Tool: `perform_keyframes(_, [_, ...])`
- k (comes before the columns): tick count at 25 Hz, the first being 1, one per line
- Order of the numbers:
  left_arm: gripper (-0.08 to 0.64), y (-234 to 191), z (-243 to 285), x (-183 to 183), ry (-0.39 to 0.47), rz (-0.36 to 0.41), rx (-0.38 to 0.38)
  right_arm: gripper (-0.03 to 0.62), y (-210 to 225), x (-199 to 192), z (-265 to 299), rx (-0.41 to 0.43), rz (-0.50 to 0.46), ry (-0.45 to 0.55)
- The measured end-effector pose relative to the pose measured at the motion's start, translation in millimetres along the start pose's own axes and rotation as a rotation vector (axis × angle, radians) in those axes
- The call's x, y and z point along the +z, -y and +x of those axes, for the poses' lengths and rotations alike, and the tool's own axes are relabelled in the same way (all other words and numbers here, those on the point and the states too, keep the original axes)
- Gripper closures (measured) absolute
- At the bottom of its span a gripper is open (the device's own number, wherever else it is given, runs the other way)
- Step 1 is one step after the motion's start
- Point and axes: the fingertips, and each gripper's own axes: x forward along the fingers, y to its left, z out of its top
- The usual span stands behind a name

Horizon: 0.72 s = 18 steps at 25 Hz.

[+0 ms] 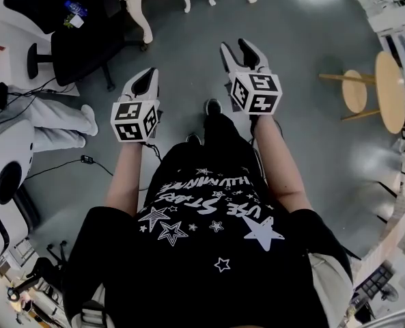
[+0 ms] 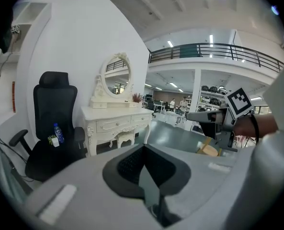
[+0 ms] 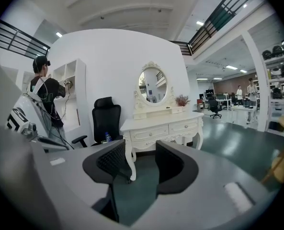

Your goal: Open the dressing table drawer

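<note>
grippers number two, both held out ahead of the person over the grey floor (image 1: 298, 46). the left gripper (image 1: 145, 80) has its jaws clenched together, tips meeting with nothing between them. the right gripper (image 1: 237, 48) has its jaws released and apart, empty, with only floor and a table leg showing through the gap.

one dressing table (image 3: 161, 123), white and carved, stands ahead against the white wall (image 3: 108, 61), well apart from both grippers. its front shows two drawers side by side, the left drawer (image 3: 149, 133) and the right drawer (image 3: 186, 126), each with one knob and both closed. one oval mirror (image 3: 152, 85) rises from the tabletop.

one black office chair (image 3: 107, 119) stands just beside the table's left end, with one bottle (image 3: 107, 137) on its seat. one person (image 3: 45, 95) stands further left, facing white shelves. in the head view two round wooden tops (image 1: 391, 91) sit on the floor at right.
</note>
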Motion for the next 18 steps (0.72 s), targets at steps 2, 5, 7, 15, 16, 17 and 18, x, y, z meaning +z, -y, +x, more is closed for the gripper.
perform_keyframes(2, [0.558,-5,8,0,-0.011,-0.004,-0.002,0.359,8,2,11,-0.011,0.023,-0.001])
perform_keyframes(5, [0.558,-14,22,-2,-0.032,-0.008,0.006,0.345,21,-2,33,-0.016,0.039,-0.018])
perform_keyframes(7, [0.558,-26,35,2,-0.035,-0.016,0.026,0.344,28,0,57,-0.003,0.032,-0.027])
perform_keyframes(15, [0.558,-91,111,50,-0.02,-0.057,0.147,0.344,57,38,182,0.093,0.034,-0.036])
perform_keyframes(16, [0.558,-96,122,59,-0.019,-0.054,0.151,0.344,62,44,197,0.103,0.031,-0.039])
perform_keyframes(17, [0.558,-100,134,67,-0.018,-0.05,0.156,0.344,67,50,211,0.113,0.03,-0.042])
perform_keyframes(18, [0.558,-104,145,75,-0.016,-0.049,0.162,0.344,72,57,225,0.123,0.027,-0.044])
